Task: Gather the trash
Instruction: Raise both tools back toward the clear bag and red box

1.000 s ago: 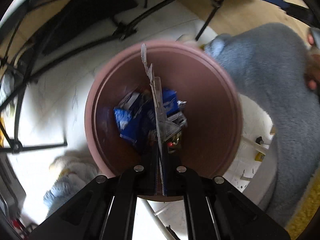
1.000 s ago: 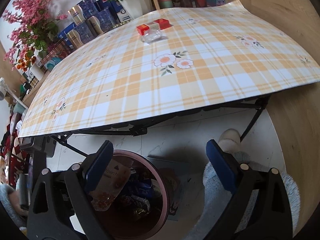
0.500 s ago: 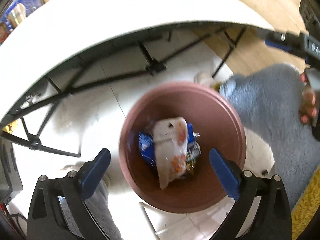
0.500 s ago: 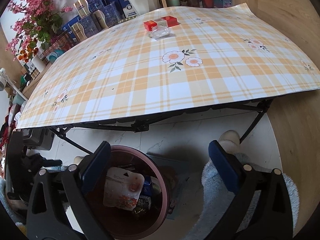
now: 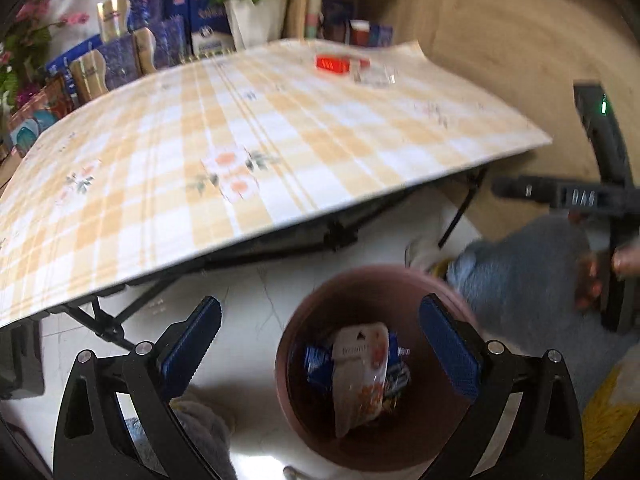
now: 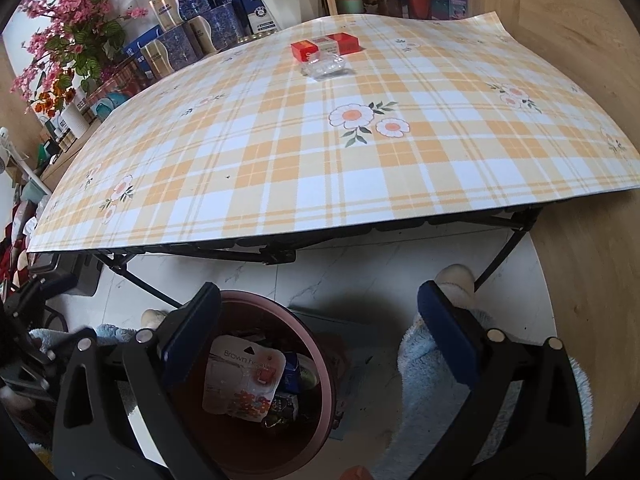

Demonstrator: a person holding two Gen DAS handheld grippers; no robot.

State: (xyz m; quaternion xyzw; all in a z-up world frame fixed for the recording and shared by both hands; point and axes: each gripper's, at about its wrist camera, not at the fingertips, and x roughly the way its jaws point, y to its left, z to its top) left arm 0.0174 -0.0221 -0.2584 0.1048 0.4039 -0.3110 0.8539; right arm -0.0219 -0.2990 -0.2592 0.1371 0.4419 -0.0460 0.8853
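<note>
Left wrist view, left to right: left gripper (image 5: 320,344), jaws wide apart and empty, having just been opening; pink bin (image 5: 304,412) on the floor below it, holding a white blister pack (image 5: 360,376) on top of blue wrappers (image 5: 318,360); the person's grey-blue fleece leg (image 5: 520,276) beside the bin; checked table (image 5: 200,160) above, blurred.

Right wrist view, left to right: same bin (image 6: 320,412) at lower left; right gripper (image 6: 318,336), jaws likewise spread with nothing between them; remaining trash at the table's far side, namely a red-and-white box (image 6: 326,46) and, just in front of it, a clear crumpled wrapper (image 6: 325,66).

Risks, as judged: the clear wrapper looked thin and slippery, liable to slide or escape a partial pinch; the box could be pushed off the far edge by a careless reach.

Obscured: left view smeared by motion; bin's lower contents shadowed; both bin rims cut off by the gripper arms; pack lettering only partly legible.
</note>
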